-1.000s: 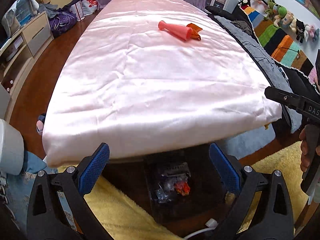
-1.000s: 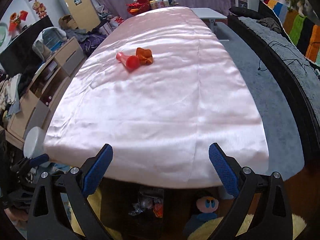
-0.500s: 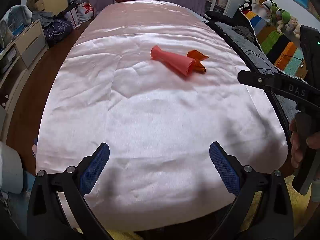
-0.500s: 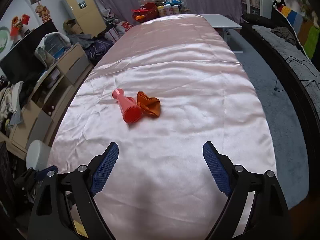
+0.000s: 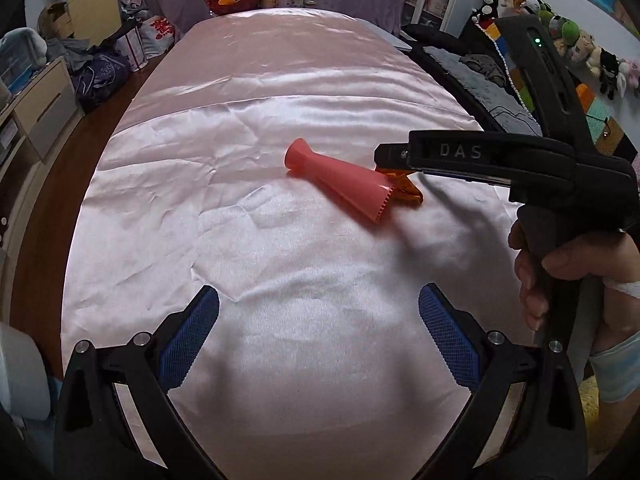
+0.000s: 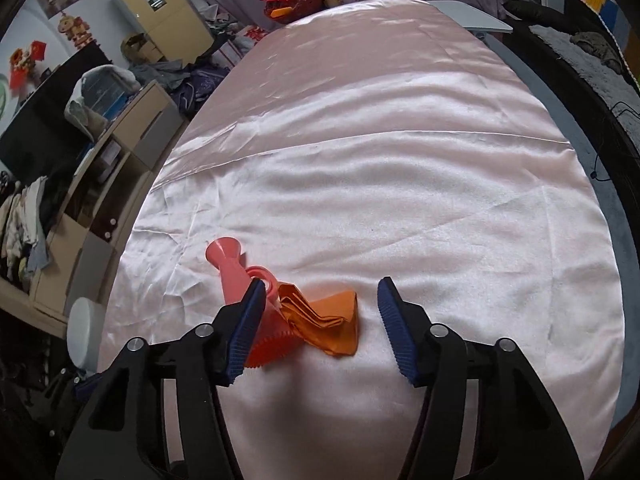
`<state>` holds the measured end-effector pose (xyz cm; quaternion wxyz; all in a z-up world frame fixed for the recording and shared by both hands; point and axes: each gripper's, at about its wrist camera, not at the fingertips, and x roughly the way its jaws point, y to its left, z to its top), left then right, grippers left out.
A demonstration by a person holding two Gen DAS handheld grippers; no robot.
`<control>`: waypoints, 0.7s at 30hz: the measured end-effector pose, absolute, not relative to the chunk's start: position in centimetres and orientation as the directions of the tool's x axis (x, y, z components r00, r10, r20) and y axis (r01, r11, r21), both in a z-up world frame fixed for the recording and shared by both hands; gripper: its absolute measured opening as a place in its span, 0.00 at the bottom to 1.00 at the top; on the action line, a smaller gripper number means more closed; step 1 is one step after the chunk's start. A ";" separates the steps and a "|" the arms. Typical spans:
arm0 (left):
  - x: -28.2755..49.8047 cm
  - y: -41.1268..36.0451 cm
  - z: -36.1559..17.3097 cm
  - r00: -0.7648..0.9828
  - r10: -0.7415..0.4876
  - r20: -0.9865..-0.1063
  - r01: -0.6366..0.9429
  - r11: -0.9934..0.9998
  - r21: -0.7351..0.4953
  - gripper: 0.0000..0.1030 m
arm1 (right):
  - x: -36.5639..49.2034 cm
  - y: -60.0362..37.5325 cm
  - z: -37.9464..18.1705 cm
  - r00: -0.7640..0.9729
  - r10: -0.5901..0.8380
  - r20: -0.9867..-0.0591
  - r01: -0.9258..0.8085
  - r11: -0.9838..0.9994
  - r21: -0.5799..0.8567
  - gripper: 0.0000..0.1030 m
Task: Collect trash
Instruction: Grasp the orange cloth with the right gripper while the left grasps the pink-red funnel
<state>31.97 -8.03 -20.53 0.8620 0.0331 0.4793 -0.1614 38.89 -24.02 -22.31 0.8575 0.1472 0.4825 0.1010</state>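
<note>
The orange wrapper (image 6: 326, 322) is found crumpled mid-counter (image 6: 400, 184), touching a pink funnel (image 6: 240, 280). The right tool (image 6: 322, 326) is spread directly over it, the nearer one. The left tool (image 5: 320, 338) is held spread, well short.

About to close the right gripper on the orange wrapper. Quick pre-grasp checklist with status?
1. Right gripper open: ok.
2. Orange wrapper between its fingers: ok, it lies in the gap, left of centre.
3. Pink cone out of the closing path: not ok, its wide end sits at the left finger and touches the wrapper.
4. Gripper low enough on the pink sheet: cannot tell.
5. Left gripper open, away from the items: ok.
6. Trash bin in view: not ok.
</note>
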 end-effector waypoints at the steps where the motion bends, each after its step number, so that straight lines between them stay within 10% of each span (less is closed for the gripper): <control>1: 32.3 -8.1 -20.6 0.488 -0.247 -0.837 0.309 0.946 -0.099 0.92 | 39.3 -23.8 -22.7 0.505 0.312 -0.805 -0.036 0.939 0.342 0.47; 21: 41.2 -14.2 -22.5 0.499 -0.224 -0.837 0.275 0.957 -0.092 0.80 | 40.0 -30.3 -19.1 0.607 0.219 -0.764 -0.052 0.970 0.238 0.32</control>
